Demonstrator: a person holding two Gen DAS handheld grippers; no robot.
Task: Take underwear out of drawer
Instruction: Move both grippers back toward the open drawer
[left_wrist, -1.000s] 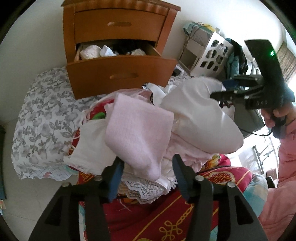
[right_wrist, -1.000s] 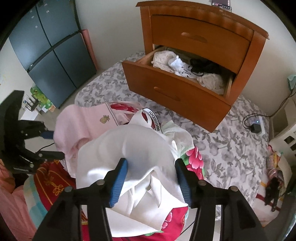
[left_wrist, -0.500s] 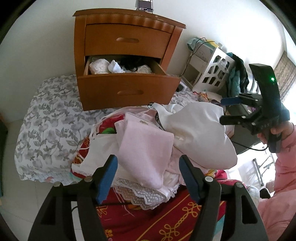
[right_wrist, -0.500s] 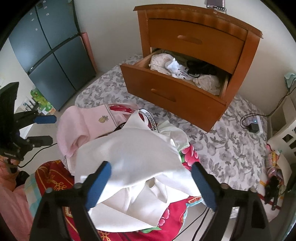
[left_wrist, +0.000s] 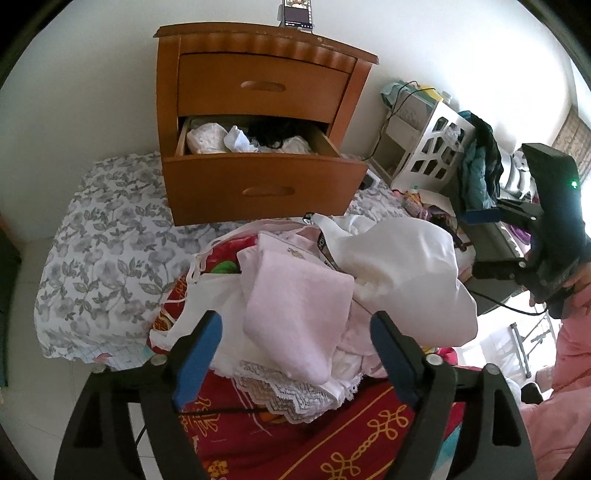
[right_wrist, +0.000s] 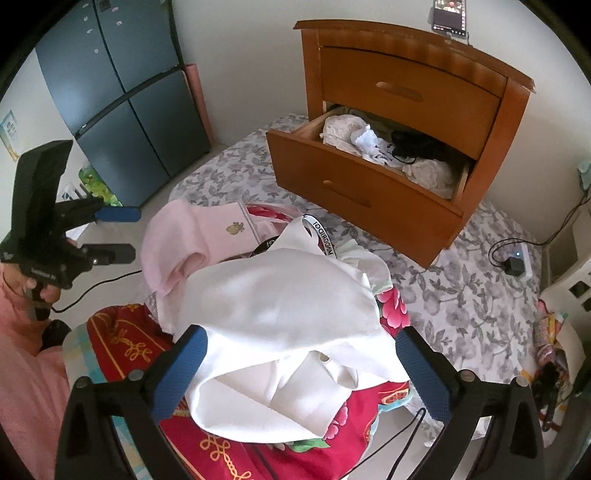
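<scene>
Underwear waits in the drawer; both my hand-held grippers, just spread and empty, should reach deep and pinch one piece.

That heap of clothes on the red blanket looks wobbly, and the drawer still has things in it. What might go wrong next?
Three things, I'd guess:
1. The white garment lies loosely on top of the heap and hangs over the red blanket's edge, so it may slide off.
2. The black item in the open drawer looks tangled with the pale pieces, so one pull may drag several.
3. Cables trail nearby and could snag.
</scene>
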